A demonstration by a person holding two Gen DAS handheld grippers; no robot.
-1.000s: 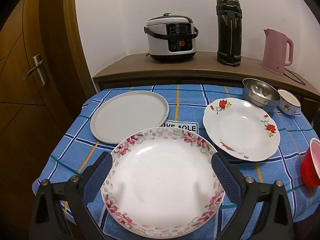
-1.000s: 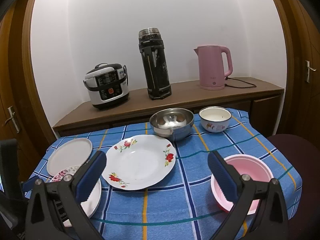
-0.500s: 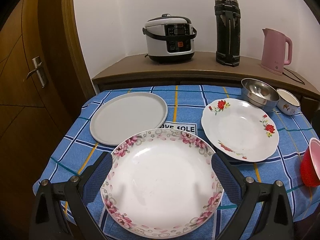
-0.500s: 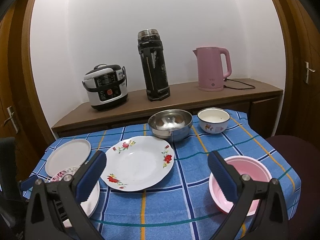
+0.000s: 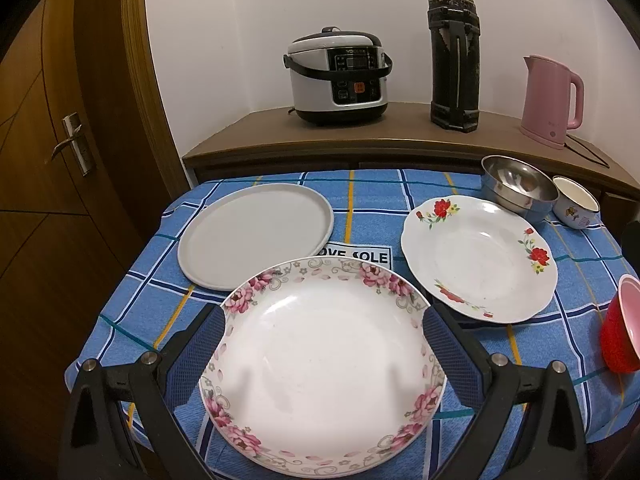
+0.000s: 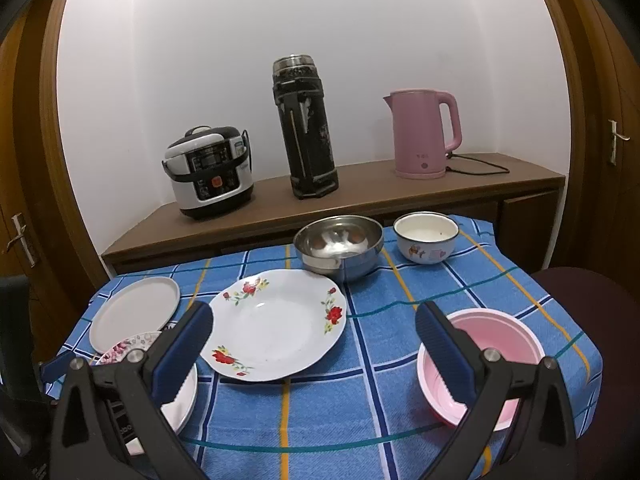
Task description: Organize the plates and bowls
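A white plate with pink flowers [image 5: 320,360] lies at the near edge of the blue checked tablecloth [image 5: 372,208]. My left gripper [image 5: 324,318] is open, one finger on each side of its rim. Behind it lie a plain grey plate [image 5: 256,236] and a white plate with red flowers [image 5: 480,256]. My right gripper [image 6: 314,314] hangs open and holds nothing, above the table's front, with the red-flower plate [image 6: 276,324] beyond it. A pink bowl [image 6: 492,352] sits by its right finger. A steel bowl [image 6: 338,248] and a small enamel bowl [image 6: 426,240] stand at the back.
Behind the table, a wooden sideboard [image 6: 360,204] carries a rice cooker [image 6: 210,172], a tall black thermos [image 6: 306,128] and a pink kettle [image 6: 424,132]. Wooden doors flank the room. A dark chair seat [image 6: 580,300] stands at the table's right.
Both views have drifted only slightly. The dishes have not moved and both grippers stay wide open.
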